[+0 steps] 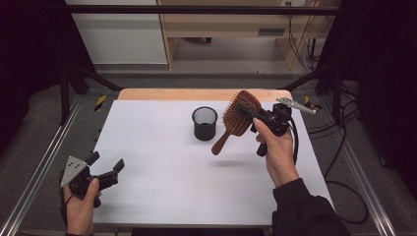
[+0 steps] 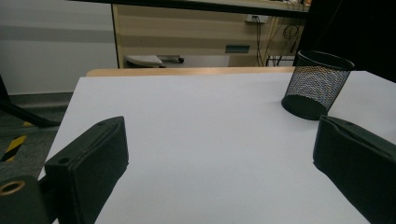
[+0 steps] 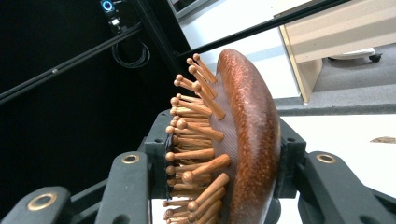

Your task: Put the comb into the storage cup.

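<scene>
The oval wooden hairbrush (image 1: 239,115) with peg bristles is clamped at its head by the right gripper (image 1: 252,114), lifted just right of the black mesh cup (image 1: 204,123); the handle end is cut off in the right gripper view. The left gripper (image 1: 105,164), jaws apart, is held well left of the cup over the white table (image 1: 162,162). A pale cabinet (image 1: 221,19) is seen beyond.

A black wire-mesh cup (image 1: 204,123) stands upright on the white-topped bench (image 1: 162,162), a little behind its middle. Just to the right of the cup, a brown wooden paddle hairbrush (image 1: 237,119) hangs above the bench in the right gripper (image 1: 255,114), its head toward the far edge and its handle slanting down toward the near left. The left gripper (image 1: 105,167) sits at the near left corner of the bench, well apart from the cup. A pale wooden cabinet (image 1: 236,24) stands on the floor behind the bench.
</scene>
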A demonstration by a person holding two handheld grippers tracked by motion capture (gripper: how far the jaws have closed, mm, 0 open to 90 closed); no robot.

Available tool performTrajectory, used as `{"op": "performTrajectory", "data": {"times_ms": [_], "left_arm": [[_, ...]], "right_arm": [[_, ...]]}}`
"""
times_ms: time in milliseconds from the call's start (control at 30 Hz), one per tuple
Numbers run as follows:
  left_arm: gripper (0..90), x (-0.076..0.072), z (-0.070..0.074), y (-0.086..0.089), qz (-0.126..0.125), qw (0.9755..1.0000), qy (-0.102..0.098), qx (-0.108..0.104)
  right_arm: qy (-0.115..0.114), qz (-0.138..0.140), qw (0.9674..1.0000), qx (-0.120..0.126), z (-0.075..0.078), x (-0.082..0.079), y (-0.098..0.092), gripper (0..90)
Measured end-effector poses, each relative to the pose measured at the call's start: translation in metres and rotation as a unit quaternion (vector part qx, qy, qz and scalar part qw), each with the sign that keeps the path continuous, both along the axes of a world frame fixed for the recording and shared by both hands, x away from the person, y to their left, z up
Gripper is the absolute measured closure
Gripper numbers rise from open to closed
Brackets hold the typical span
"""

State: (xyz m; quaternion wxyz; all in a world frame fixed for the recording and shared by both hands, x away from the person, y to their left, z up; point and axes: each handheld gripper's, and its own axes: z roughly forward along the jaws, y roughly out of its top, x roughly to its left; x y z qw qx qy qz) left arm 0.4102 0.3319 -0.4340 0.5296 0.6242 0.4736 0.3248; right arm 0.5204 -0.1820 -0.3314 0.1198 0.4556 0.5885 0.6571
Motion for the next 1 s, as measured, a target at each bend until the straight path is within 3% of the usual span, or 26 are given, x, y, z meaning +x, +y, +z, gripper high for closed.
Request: {"op": "performTrajectory", "data": {"times_ms": [1000], "left_arm": [[3.9,0.001,-0.002,-0.002,-0.010,0.9999,0.003,0.004]], "right_arm": [[-0.011,0.005,0.9999,-0.010,0.022,0.003,0.005,52.3]]}}
